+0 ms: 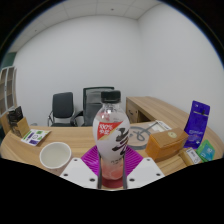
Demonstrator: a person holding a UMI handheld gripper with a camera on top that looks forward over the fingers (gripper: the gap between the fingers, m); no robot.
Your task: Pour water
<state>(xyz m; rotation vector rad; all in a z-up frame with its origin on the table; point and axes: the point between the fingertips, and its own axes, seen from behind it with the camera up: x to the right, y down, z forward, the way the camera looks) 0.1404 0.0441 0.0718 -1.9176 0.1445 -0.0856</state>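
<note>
My gripper (112, 172) is shut on a clear plastic bottle (111, 135) with a white cap, a red-and-white label and pinkish liquid low inside. The bottle stands upright between the purple pads (89, 158), lifted in front of the wooden table (30, 152). A white paper cup (55, 156) stands on the table just left of the left finger, open side up. Whether the bottle's base touches the table is hidden by the fingers.
A cardboard box (160, 137) and a blue bag (197, 123) sit to the right of the bottle. A small booklet (36, 135) and a dark stand (17, 121) lie at the left. Two black office chairs (64, 107) stand beyond the table by the white wall.
</note>
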